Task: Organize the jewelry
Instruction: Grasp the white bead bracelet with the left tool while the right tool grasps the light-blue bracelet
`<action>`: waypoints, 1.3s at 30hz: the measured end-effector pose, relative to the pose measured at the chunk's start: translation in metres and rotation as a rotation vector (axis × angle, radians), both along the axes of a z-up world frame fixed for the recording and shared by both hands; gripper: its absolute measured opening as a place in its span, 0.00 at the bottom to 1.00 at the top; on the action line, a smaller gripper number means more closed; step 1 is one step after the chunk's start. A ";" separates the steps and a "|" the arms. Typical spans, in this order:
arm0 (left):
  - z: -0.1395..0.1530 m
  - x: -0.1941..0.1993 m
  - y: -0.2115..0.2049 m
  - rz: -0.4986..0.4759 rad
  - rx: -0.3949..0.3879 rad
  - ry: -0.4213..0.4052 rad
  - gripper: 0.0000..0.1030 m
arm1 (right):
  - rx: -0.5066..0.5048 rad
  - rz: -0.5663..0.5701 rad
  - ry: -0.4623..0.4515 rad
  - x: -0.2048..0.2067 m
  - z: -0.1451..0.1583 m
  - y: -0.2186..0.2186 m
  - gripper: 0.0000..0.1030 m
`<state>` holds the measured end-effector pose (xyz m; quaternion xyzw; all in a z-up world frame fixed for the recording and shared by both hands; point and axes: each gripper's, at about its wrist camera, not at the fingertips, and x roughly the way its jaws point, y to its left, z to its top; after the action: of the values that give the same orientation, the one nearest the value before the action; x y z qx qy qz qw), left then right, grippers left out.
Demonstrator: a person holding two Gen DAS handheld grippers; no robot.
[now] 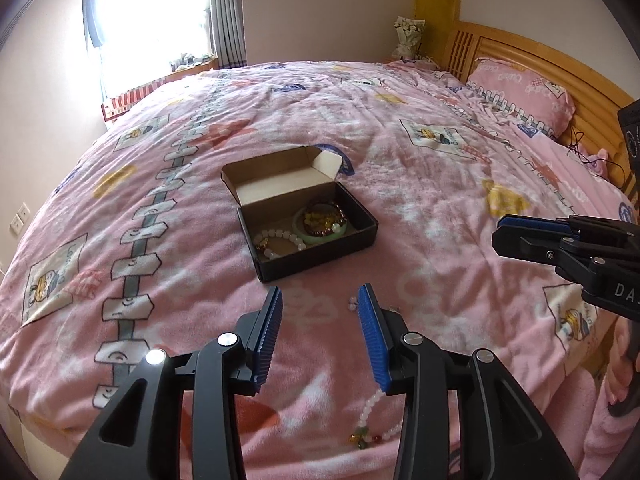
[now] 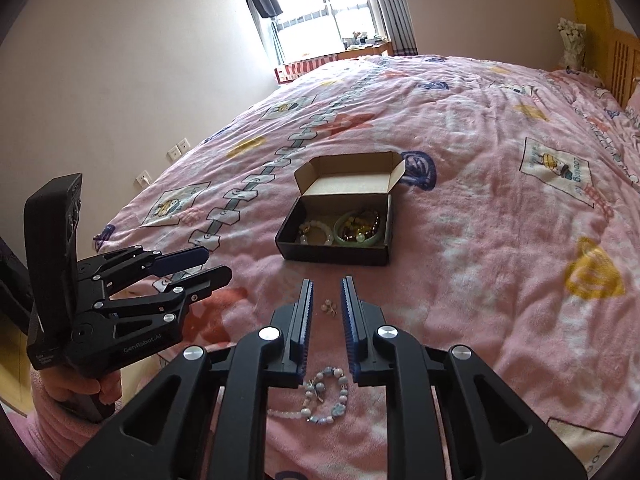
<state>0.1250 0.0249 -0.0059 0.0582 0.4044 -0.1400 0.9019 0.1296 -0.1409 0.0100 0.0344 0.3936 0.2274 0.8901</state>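
Observation:
An open black cardboard box (image 1: 316, 258) (image 2: 332, 254) lies on the pink bed and holds a white bead bracelet (image 1: 280, 240) (image 2: 316, 232), a green bangle (image 1: 320, 226) (image 2: 358, 238) and amber and dark bead bracelets. My left gripper (image 1: 320, 304) is open and empty, hovering before the box; a pale bead bracelet (image 1: 370, 420) lies under its right finger. My right gripper (image 2: 326, 288) is open and empty, above a blue-white bead bracelet (image 2: 328, 396). A small pair of bead earrings (image 2: 330, 306) (image 1: 353, 303) lies between the fingertips.
The pink patterned blanket (image 1: 400, 184) covers the whole bed. A pillow (image 1: 520, 92) and wooden headboard (image 1: 560, 64) are at the far right. A window (image 2: 320, 4) and wall are beyond the bed's far edge. Each gripper shows in the other's view (image 1: 560, 240) (image 2: 132, 280).

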 end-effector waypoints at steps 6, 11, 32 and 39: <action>-0.018 -0.018 -0.004 -0.005 0.000 0.033 0.53 | 0.016 -0.004 0.059 -0.015 -0.025 -0.005 0.16; -0.039 -0.024 -0.007 -0.013 -0.003 0.094 0.53 | 0.024 -0.005 0.122 -0.018 -0.050 -0.008 0.17; -0.114 -0.023 -0.003 -0.002 0.020 0.301 0.53 | 0.032 -0.019 0.297 -0.009 -0.125 -0.001 0.20; -0.120 -0.023 -0.004 -0.011 0.039 0.287 0.53 | 0.026 -0.028 0.313 -0.005 -0.138 0.004 0.20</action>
<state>0.1016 0.0209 -0.1262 0.0573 0.5315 -0.1440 0.8328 0.1250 -0.1373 -0.1281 0.0865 0.5241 0.2121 0.8203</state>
